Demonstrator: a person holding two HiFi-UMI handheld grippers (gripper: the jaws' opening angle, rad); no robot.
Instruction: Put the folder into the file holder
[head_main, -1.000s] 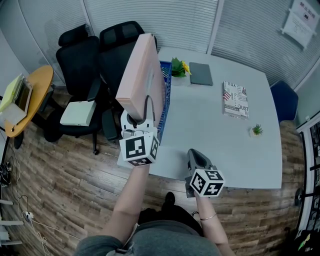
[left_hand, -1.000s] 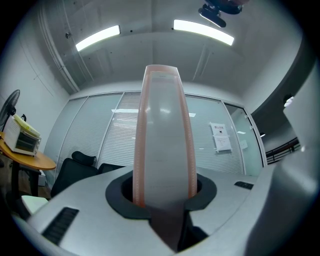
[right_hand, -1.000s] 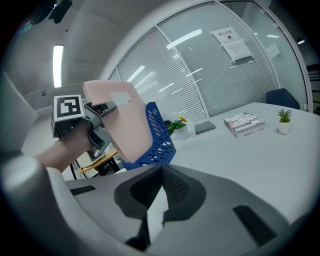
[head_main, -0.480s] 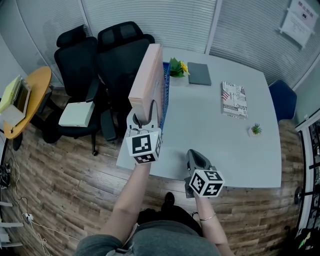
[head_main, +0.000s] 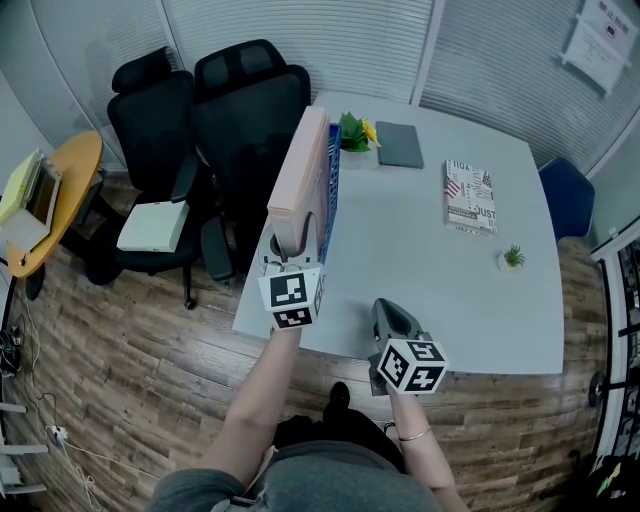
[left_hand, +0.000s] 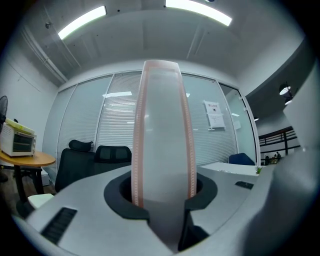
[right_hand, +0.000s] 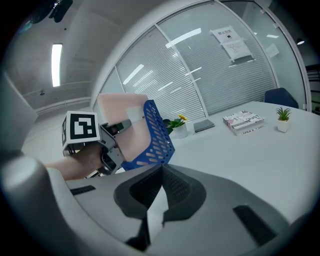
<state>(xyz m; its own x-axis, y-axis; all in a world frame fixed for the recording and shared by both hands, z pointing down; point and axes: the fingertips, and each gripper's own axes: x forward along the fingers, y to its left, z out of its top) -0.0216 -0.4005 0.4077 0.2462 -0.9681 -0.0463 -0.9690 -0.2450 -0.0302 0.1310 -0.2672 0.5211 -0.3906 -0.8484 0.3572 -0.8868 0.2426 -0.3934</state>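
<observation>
A pink folder (head_main: 303, 175) stands upright on edge at the table's left side, right against the blue mesh file holder (head_main: 332, 172); whether its lower edge is inside the holder is hidden. My left gripper (head_main: 293, 243) grips the folder's near end, and its jaws are opening with the folder (left_hand: 162, 130) still filling the gap between them. In the right gripper view the folder (right_hand: 122, 107) rises above the file holder (right_hand: 157, 135). My right gripper (head_main: 386, 308) rests shut and empty near the table's front edge.
On the white table (head_main: 420, 270) lie a printed book (head_main: 471, 197), a dark notebook (head_main: 400, 146), a potted flower (head_main: 352, 133) behind the holder and a tiny plant (head_main: 513, 259). Two black chairs (head_main: 250, 100) stand left of the table, beside a yellow round table (head_main: 60, 190).
The folder has swung from a tilted, raised pose to upright and has come down next to the blue holder. The left gripper moved right and lower with it. The right gripper stayed still.
</observation>
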